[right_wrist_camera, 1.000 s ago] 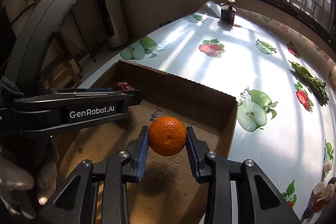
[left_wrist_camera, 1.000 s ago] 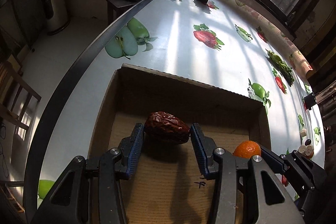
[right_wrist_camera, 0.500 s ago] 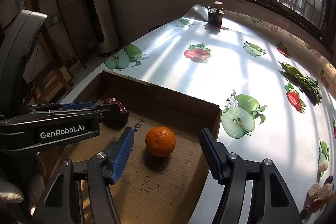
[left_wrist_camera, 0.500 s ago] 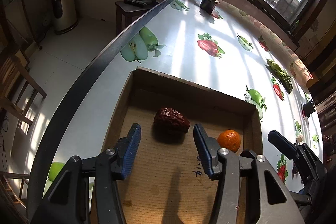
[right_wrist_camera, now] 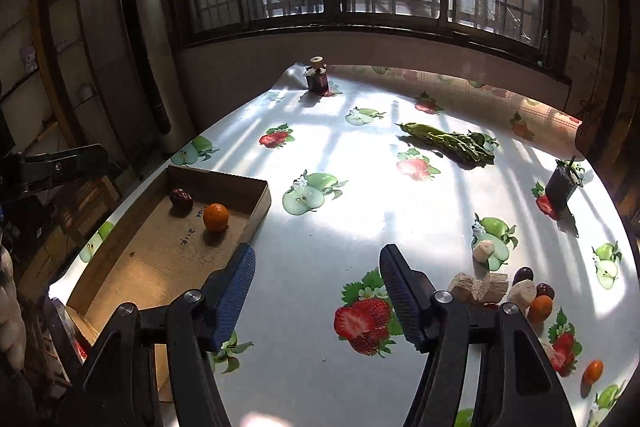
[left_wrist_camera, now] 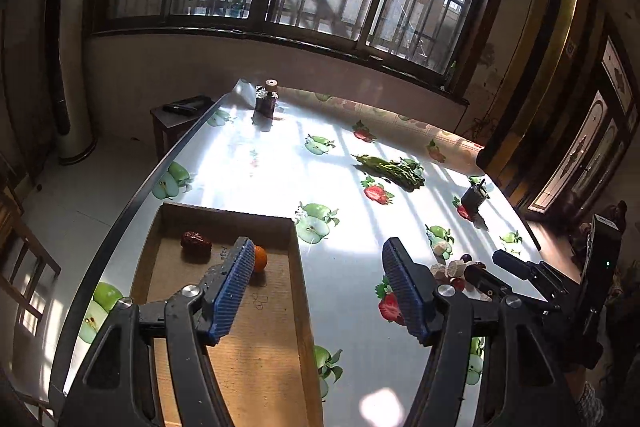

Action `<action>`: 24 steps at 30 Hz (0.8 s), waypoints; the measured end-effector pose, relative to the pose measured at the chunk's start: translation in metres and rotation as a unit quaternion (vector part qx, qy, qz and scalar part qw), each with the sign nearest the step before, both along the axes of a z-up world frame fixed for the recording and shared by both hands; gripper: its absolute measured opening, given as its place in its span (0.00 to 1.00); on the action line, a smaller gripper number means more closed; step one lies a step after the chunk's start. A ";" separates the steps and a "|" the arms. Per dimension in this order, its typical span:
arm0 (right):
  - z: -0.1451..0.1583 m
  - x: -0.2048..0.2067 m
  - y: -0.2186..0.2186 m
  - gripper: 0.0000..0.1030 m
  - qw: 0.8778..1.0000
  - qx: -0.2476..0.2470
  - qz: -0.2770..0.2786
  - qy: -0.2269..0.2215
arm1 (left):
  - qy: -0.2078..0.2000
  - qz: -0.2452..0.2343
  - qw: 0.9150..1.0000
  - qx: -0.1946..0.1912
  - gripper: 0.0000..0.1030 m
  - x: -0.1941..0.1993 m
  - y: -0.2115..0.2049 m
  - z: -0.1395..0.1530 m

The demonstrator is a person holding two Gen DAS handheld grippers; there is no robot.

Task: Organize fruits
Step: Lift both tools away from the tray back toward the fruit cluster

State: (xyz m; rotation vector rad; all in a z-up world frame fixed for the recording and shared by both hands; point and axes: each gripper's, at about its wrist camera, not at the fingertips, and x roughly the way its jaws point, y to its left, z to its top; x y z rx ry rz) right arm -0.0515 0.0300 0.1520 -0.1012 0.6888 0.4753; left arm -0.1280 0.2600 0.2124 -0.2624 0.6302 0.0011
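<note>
Both claws had risen clear of the cardboard tray (right_wrist_camera: pixel 260 205). The left gripper (left_wrist_camera: pixel 320 291) and right gripper (right_wrist_camera: pixel 316 295) gaped wide, holding nothing. The released red date (right_wrist_camera: pixel 181 197) and tangerine (right_wrist_camera: pixel 216 217) lay apart on the tray floor.

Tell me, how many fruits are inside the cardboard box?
2. A wrinkly dark red date lies near the box's far corner, and an orange sits beside it, toward the table's middle. Nothing else shows in the box, though its near end is partly hidden.
</note>
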 end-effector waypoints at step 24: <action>0.078 -0.023 -0.249 0.78 0.977 0.006 -0.204 -0.061 | 0.021 -0.089 0.994 0.063 0.99 0.063 -0.152 -0.012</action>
